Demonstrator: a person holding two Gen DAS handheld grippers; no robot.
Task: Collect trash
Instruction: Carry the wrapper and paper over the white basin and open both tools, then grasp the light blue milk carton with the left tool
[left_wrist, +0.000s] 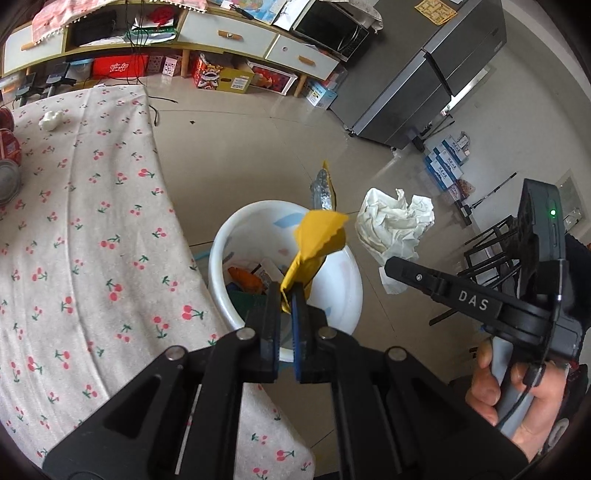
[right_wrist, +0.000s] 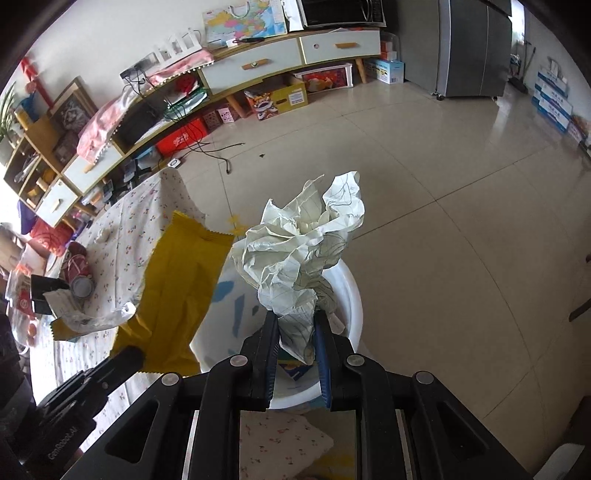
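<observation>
Tiled floor, cherry-print tablecloth (left_wrist: 85, 229) off to the left. Round white plastic bin (left_wrist: 345, 295) directly ahead of both grippers, some trash already inside. Left gripper (left_wrist: 284, 295) pinching flat yellow foil wrapper (left_wrist: 319, 238) above bin. Right gripper (right_wrist: 297, 321) clamped on crumpled white paper wad (right_wrist: 306, 236), held over bin rim (right_wrist: 351, 295).

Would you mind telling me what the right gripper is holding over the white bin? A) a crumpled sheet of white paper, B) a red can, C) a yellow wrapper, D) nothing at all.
A: the right gripper is shut on the crumpled white paper above the white bin; the yellow wrapper sits in the left gripper.
</observation>
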